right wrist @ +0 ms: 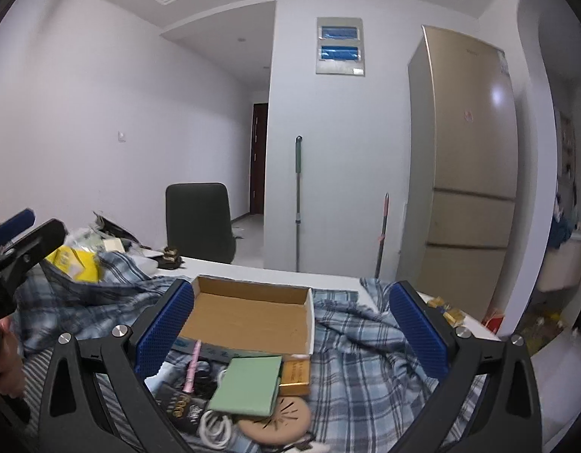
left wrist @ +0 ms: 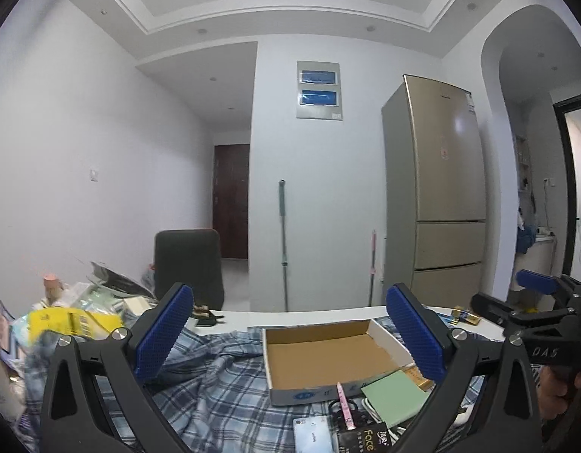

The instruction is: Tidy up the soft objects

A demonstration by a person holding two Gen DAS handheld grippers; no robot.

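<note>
- While both grippers hover above the table with nothing between their pads, the tidying looks barely begun, as far as these views show.
- At about nine o'clock in the left wrist view, a yellow packet (left wrist: 69, 322) sits on a blurred heap of clutter; what else is in that heap is too smeared to tell.
- Spread wide and empty, the left gripper (left wrist: 290, 336) points over the plaid cloth (left wrist: 215, 373), which lies rumpled and unfolded across the table (left wrist: 317, 317).
- At the centre, just right of the rumpled folds, the cardboard box (left wrist: 324, 358) sits open on the cloth and holds nothing.
- Toward six o'clock of the box, small items are piled touching one another: a pink pen (right wrist: 193, 365), a green pad (right wrist: 249, 385), a gold box (right wrist: 295, 377), a white cable (right wrist: 215, 428) and a round tan disc (right wrist: 279, 421).
- The right gripper (right wrist: 292, 330) is likewise spread apart, holding nothing, aimed over the box and the pile.
- At about three o'clock in the right wrist view more plaid cloth runs toward the table edge, still creased.
- My judgement: nothing soft has been folded or stowed yet; gathering and smoothing the cloth remains, and the loose items resting on it would probably need clearing first.
</note>
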